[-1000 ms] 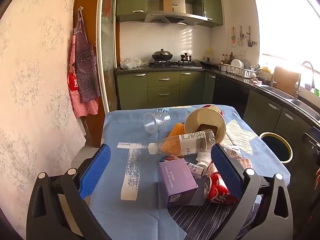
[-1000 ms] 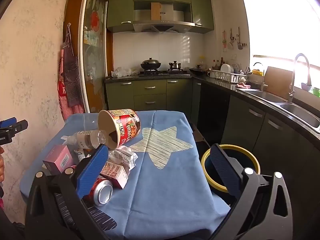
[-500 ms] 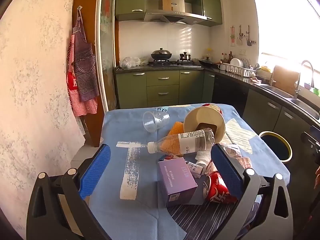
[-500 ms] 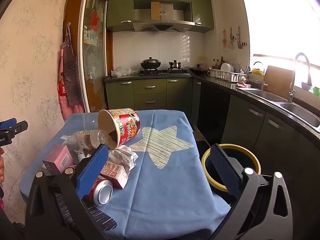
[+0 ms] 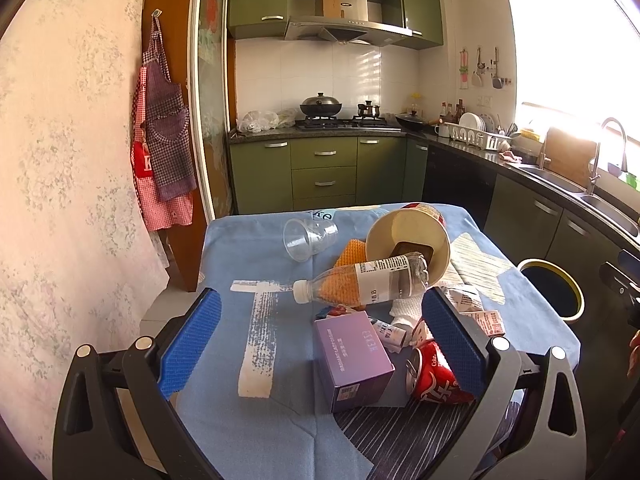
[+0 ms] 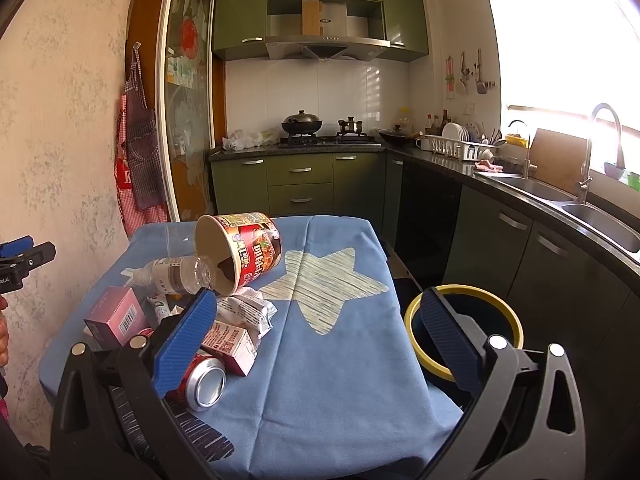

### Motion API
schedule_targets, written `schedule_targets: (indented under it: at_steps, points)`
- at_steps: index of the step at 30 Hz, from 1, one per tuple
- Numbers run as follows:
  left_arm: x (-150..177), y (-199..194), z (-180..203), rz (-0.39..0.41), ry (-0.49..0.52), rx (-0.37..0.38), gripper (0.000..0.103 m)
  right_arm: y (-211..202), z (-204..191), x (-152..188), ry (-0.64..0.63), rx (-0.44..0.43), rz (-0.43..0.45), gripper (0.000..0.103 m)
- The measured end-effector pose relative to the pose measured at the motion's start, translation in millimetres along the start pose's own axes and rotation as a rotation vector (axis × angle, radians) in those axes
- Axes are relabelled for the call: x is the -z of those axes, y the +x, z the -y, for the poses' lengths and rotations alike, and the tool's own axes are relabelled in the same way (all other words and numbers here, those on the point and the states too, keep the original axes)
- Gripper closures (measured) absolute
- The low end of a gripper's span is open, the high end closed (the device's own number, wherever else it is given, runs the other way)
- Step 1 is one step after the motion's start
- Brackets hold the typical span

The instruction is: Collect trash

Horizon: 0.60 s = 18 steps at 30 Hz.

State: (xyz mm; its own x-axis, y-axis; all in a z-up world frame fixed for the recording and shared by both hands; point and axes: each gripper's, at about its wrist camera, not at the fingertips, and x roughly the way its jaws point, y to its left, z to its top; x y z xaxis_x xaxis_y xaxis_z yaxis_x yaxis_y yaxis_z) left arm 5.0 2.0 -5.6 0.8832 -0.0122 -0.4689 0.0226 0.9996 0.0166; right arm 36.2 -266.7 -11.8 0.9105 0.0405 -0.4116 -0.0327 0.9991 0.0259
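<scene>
Left hand-held gripper: blue pads wide apart, nothing between them, poised over the near edge of the bench. Right hand-held gripper: likewise spread and empty, above the blue cloth with its pale star.

Trash heaped at centre of the left view. Purple box at 6 o'clock of the heap, standing on the cloth. Red cola can on its side at 4 o'clock of the box, just beside the right pad. Clear plastic bottle lying at 12 o'clock of the box, cap toward 9 o'clock, base poking into the mouth of the tipped noodle cup. Clear plastic cup on its side at 11 o'clock, apart from the heap. Crumpled wrappers and a small carton between can and noodle cup.

Yellow-rimmed bin on the floor at 3 o'clock of the bench, just beside its edge, partly behind the right pad.
</scene>
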Motion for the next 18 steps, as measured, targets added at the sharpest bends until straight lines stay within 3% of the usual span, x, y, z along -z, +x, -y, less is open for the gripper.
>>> schedule_targets:
  at_steps: [18]
  points:
    - [1.5,4.1,1.1,-0.008,0.007,0.005,0.004,3.5,-0.5,2.9,0.002,0.001,-0.007,0.006]
